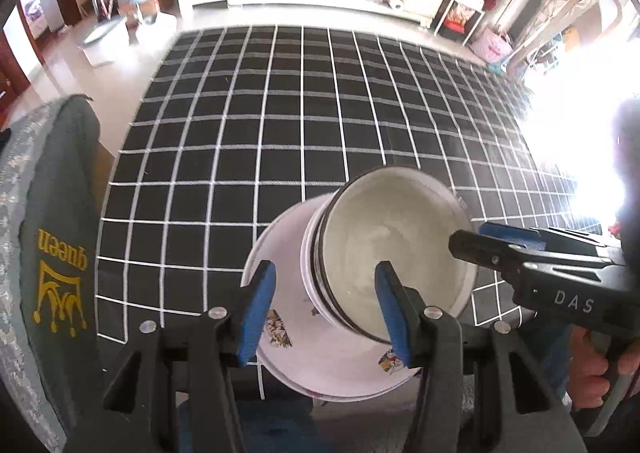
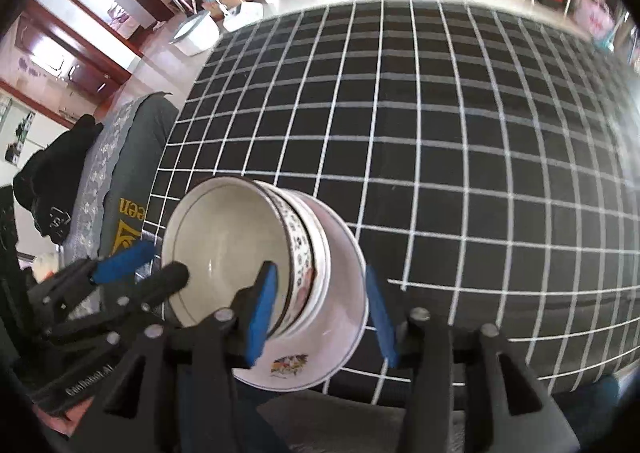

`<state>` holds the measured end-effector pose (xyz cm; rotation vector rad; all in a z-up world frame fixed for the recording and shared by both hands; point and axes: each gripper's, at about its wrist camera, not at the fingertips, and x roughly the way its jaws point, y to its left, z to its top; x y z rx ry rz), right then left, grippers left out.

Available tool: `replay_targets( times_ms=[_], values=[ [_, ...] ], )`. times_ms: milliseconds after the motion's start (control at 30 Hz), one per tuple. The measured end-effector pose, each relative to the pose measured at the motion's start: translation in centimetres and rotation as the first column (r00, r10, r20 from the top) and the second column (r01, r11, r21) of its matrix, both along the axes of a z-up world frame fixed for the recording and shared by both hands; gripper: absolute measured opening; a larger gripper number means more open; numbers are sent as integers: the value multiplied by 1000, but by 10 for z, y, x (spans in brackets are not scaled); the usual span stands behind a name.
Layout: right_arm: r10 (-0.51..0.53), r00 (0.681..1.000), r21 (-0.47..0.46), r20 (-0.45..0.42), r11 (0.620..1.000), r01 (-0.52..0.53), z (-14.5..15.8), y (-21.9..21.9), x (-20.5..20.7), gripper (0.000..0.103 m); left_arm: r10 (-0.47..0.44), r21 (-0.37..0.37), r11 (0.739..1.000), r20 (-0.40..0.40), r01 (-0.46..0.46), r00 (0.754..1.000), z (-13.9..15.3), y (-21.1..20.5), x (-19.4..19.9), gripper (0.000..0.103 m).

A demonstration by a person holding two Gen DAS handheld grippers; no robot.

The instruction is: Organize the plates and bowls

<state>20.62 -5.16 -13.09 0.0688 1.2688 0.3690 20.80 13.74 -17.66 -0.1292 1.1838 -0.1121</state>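
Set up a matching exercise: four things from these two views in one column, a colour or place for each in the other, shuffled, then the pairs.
Things:
1. top bowl
2. large plate
3. tablecloth
4. green cover

Descriptions:
A. black with a white grid
B. at the table's left, yellow crown and lettering
C. at the bottom of the stack, flower prints on its rim
D. plain pale inside, dark rim line, uppermost in the stack

Pairs: 1-D, 2-C, 3-A, 4-B

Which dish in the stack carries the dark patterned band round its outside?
The top bowl; the plate beneath it is white with flower motifs.
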Motion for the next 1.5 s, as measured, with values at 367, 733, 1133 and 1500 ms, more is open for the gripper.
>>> replay_targets(
  times_ms=[367, 733, 1133, 1500],
  values=[
    [2, 975, -28, 224, 1000, 4, 57, -18, -50, 55, -38, 123, 992, 252, 7, 967, 75, -36, -55, 49],
    [-42, 928, -11, 371, 999, 50, 91, -38, -95, 56, -19, 99, 995, 434, -26, 901, 123, -58, -121, 50],
    [-74, 737, -9, 672, 994, 108, 130, -56, -162, 103, -56, 155, 987, 622, -52, 781, 149, -80, -182, 87],
    [-95, 737, -54, 669, 983, 176, 119, -77, -177, 103, -24, 123, 991, 592, -61, 805, 138, -91, -201, 103]
  ],
)
